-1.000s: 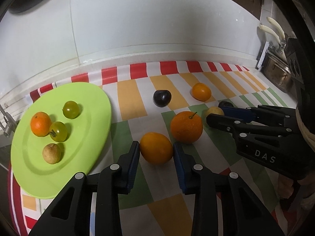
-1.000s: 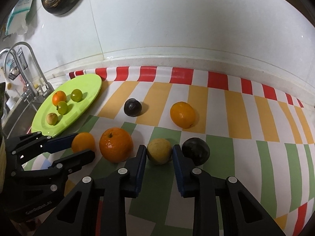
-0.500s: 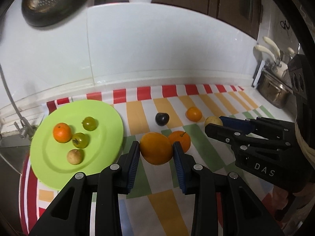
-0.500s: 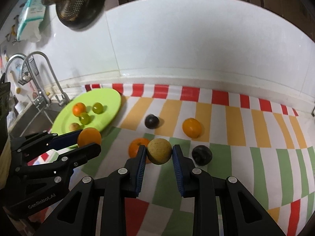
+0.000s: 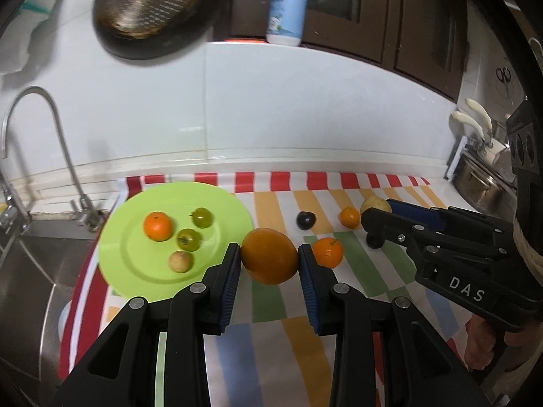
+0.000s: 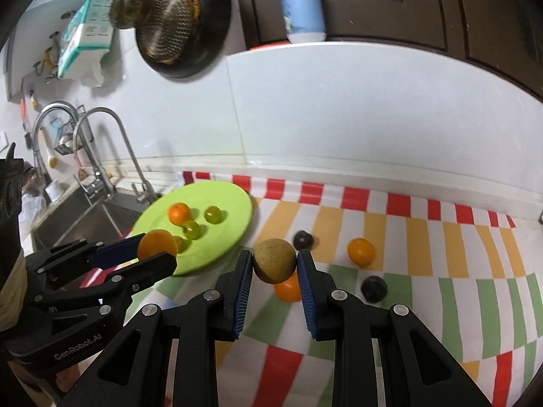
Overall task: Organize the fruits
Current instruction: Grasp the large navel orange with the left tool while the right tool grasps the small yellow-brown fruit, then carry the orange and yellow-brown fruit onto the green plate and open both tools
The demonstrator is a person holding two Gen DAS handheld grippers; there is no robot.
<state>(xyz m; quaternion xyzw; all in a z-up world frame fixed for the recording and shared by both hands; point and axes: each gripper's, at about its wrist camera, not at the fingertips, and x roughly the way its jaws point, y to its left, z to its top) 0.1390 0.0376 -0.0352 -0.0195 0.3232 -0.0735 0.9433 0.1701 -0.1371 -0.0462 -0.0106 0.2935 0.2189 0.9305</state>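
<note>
Both grippers are loaded and up off the cloth: the left gripper [image 5: 269, 261] is clamped on a large orange [image 5: 269, 257], and the right gripper [image 6: 275, 266] has its jaws pinched narrow on a round yellow-brown fruit [image 6: 275, 260]. By the look of it, this is the carry step, with both fruits headed for the green plate [image 5: 135, 271] at the sink end of the striped tablecloth [image 5: 356, 281].

Next, each fruit needs a bare patch of plate and a low, gentle release, since round fruit will roll. On the plate already lie a small orange [image 5: 157, 226], two green fruits [image 5: 202, 217] and a pale one [image 5: 181, 262], so free room is at the near and right side.

On the cloth remain two oranges [image 6: 360, 252] and two dark fruits [image 6: 373, 288]. Close together, the grippers could bump over the plate.
</note>
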